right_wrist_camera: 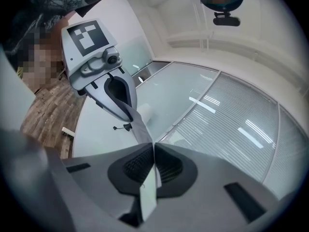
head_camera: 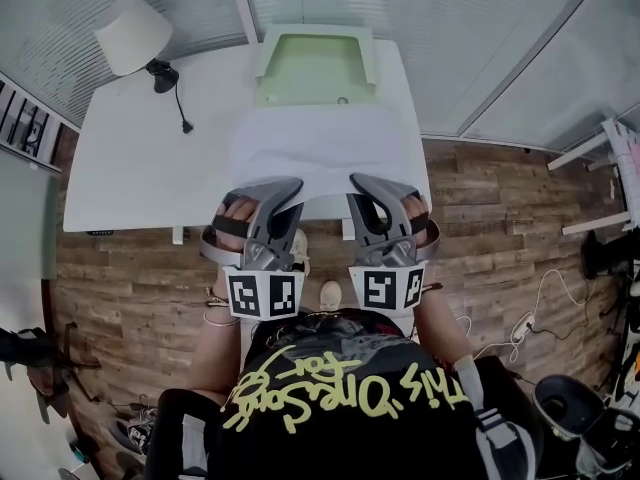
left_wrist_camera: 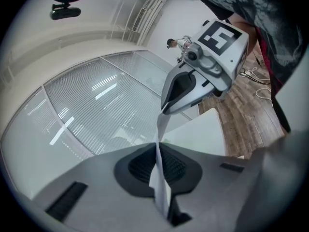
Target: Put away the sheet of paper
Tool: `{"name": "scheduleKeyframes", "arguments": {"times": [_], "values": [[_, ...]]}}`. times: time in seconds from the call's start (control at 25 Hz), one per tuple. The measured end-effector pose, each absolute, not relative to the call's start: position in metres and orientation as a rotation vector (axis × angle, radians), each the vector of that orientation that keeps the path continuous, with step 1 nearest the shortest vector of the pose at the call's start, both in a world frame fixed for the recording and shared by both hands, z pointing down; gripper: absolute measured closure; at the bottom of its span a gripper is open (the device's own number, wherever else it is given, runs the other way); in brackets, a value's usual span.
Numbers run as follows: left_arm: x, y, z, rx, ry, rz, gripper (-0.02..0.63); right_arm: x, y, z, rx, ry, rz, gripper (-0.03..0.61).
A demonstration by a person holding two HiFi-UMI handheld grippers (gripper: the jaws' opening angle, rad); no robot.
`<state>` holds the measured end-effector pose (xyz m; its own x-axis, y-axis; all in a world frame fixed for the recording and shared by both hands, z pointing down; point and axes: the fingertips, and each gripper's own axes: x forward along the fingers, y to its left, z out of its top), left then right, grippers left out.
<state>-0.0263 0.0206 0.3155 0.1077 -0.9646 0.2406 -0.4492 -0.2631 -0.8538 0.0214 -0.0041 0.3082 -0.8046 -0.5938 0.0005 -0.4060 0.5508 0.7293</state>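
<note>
A white sheet of paper point(head_camera: 320, 153) hangs over the front part of the white table point(head_camera: 140, 168), stretched between my two grippers. My left gripper point(head_camera: 287, 190) is shut on the sheet's near left edge, and my right gripper point(head_camera: 364, 186) is shut on its near right edge. In the left gripper view the paper point(left_wrist_camera: 162, 123) runs edge-on from the closed left gripper point(left_wrist_camera: 157, 148) up to the right gripper point(left_wrist_camera: 193, 88). The right gripper view shows the same: the paper point(right_wrist_camera: 140, 127) is pinched in the right gripper point(right_wrist_camera: 153, 148) and leads to the left gripper point(right_wrist_camera: 118, 93).
A pale green tray point(head_camera: 366, 63) stands at the back middle of the table. A white desk lamp point(head_camera: 133, 33) with a black cord sits at the back left corner. Glass walls with blinds surround the table, and the floor is wood.
</note>
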Motion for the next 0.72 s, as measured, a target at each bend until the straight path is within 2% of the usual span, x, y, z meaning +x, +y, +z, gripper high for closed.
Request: {"name": "scheduleKeyframes", "arguments": {"times": [0.72], "values": [[-0.060,-0.033,0.314,-1.813,1.330,-1.078,0.606,-0.011,-0.056,0.307,0.878,-2.504,-1.092,0.569]]}}
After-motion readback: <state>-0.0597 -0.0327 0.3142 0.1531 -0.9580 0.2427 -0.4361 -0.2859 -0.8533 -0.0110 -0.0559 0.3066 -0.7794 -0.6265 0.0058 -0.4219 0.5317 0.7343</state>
